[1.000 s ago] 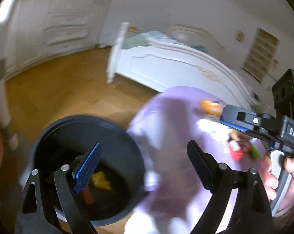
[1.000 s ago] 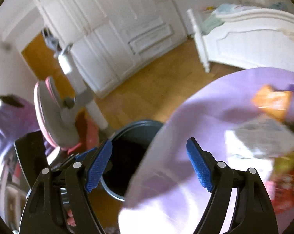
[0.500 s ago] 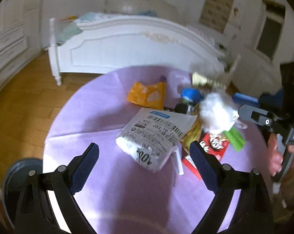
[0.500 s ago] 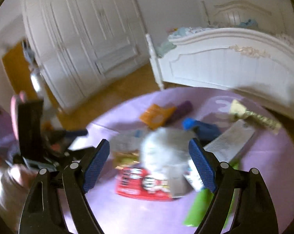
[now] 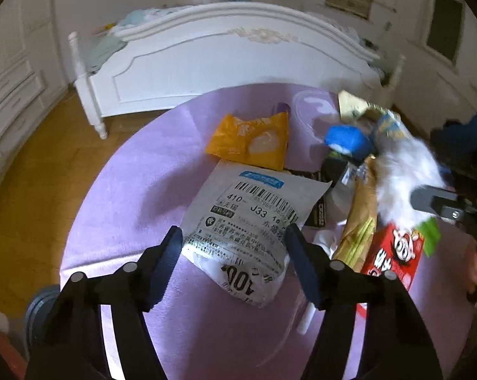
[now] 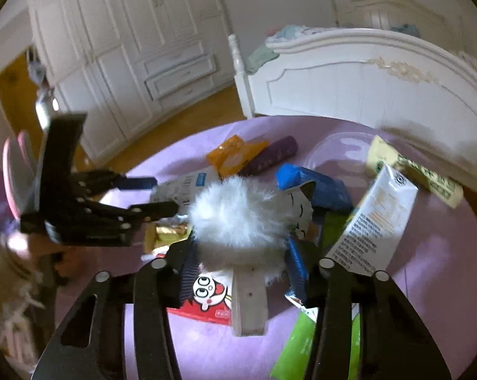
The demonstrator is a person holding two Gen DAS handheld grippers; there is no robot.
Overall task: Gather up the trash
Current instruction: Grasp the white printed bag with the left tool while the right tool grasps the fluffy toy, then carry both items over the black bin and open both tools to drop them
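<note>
A white bed (image 5: 225, 60) stands behind the round counter (image 5: 127, 196) with its purple cover; white wardrobes (image 6: 118, 47) line the wall to the left in the right wrist view. A dark bin (image 5: 37, 304) shows only as a rim at the counter's lower left edge, its contents out of sight.

Trash crowds the counter's far and right parts: an orange packet (image 5: 251, 142), a purple tube (image 6: 270, 155), a blue packet (image 6: 314, 183), a white carton (image 6: 374, 218) leaning upright, a red box (image 5: 393, 256), a green wrapper (image 6: 301, 345) and a yellowish wrapper (image 6: 422, 171) near the bed.

The left gripper (image 5: 233, 243) has just been closing on the mailer (image 5: 251, 221), a white bag with a barcode label. Its fingers (image 5: 172, 250) stand at either edge of the mailer's near half, seemingly touching it, though the view does not settle a firm pinch.

The right gripper (image 6: 241, 259) has also just been closing, and its fingers (image 6: 297, 266) press both sides of the fluff ball (image 6: 238, 218), a white furry lump lying above the red box, with a pale strip under it.
</note>
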